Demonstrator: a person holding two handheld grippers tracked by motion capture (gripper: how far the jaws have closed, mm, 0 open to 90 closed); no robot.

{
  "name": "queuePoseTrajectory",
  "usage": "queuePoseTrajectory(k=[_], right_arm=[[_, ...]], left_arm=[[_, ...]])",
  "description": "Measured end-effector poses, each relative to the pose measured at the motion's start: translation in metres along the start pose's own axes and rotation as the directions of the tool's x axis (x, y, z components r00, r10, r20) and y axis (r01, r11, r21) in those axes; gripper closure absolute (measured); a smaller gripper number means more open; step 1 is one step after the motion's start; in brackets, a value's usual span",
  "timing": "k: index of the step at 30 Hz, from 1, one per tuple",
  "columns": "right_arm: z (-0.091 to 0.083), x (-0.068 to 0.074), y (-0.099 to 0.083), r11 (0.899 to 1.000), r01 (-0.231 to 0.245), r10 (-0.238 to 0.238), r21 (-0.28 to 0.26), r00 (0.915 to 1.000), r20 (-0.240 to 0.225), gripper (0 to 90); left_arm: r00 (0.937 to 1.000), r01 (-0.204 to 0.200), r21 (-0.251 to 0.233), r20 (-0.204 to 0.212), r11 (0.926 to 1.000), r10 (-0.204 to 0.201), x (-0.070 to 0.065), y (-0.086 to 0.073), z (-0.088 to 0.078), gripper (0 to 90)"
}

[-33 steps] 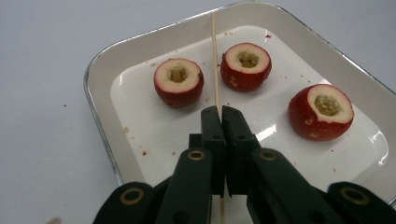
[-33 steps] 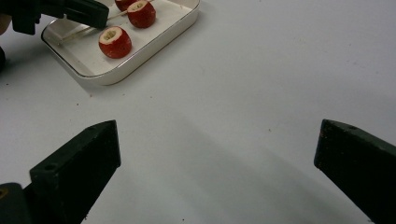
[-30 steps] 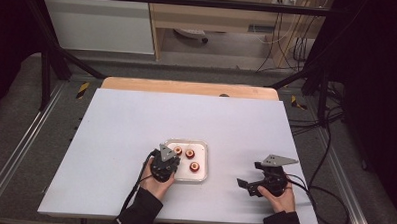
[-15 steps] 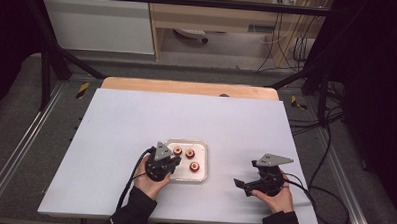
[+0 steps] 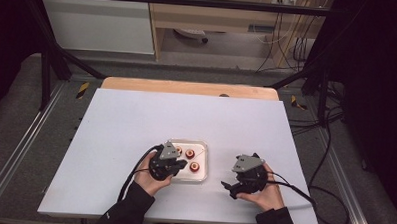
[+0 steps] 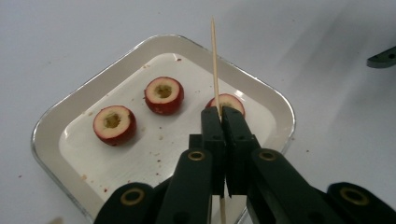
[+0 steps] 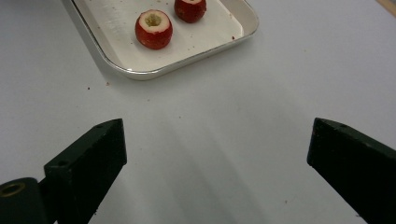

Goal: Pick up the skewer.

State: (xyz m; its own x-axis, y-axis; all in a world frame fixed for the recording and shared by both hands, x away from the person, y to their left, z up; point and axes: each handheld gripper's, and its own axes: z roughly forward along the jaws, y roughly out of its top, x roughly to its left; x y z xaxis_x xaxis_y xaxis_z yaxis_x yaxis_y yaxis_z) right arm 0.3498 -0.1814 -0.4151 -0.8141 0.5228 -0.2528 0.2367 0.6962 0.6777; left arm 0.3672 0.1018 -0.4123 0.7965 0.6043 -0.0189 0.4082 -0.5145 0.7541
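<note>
Left gripper [image 6: 219, 112] has its flat black jaws pinched tight on a thin wooden skewer [image 6: 215, 65], pointy tip sticking up over the tray. Right gripper [image 7: 217, 154] is wide apart w/ nothing between, jaws just been closing a bit, over bare matte white table [image 5: 136, 120]. Shiny rounded-square metal tray [image 6: 60, 116] holds 3 cored red fruits [image 6: 163, 94], pale insides, crumbs around.
</note>
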Motion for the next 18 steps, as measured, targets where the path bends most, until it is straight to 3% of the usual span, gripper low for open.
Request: queuePoseTrajectory(k=[3,7,11,12,13,14,18], right_arm=[[0.001,0.002,0.005,0.999,0.041,-0.042,0.012,0.9991,0.002,8.1],[0.004,0.007,0.017,0.987,0.157,-0.157,0.038,0.9875,0.002,14.3],[0.003,0.01,0.024,0.971,0.237,-0.237,0.037,0.9713,0.011,21.1],[0.003,0.01,0.024,0.971,0.237,-0.237,0.037,0.9713,0.011,21.1],[0.004,0.011,0.026,0.965,0.26,-0.261,0.035,0.9653,0.012,22.9],[0.004,0.012,0.029,0.951,0.308,-0.309,0.032,0.9509,0.018,26.7],[0.006,0.014,0.031,0.912,0.409,-0.41,0.036,0.9115,0.026,35.6]], left_arm=[[0.9995,-0.031,0.018,0.011,0.9994,0.031,-0.004,0.004,0.001,88.2],[0.998,-0.059,0.034,0.027,0.9977,0.058,-0.008,0.01,0.004,88.2],[0.9952,-0.086,0.05,0.053,0.9951,0.083,-0.014,0.018,0.008,88.2],[0.9952,-0.086,0.05,0.053,0.9951,0.083,-0.014,0.018,0.008,88.2],[0.9942,-0.093,0.055,0.058,0.9941,0.09,-0.016,0.019,0.009,88.2],[0.9933,-0.099,0.057,0.065,0.9934,0.096,-0.018,0.02,0.01,88.2],[0.9889,-0.129,0.072,0.083,0.9889,0.123,-0.024,0.026,0.014,88.2]])
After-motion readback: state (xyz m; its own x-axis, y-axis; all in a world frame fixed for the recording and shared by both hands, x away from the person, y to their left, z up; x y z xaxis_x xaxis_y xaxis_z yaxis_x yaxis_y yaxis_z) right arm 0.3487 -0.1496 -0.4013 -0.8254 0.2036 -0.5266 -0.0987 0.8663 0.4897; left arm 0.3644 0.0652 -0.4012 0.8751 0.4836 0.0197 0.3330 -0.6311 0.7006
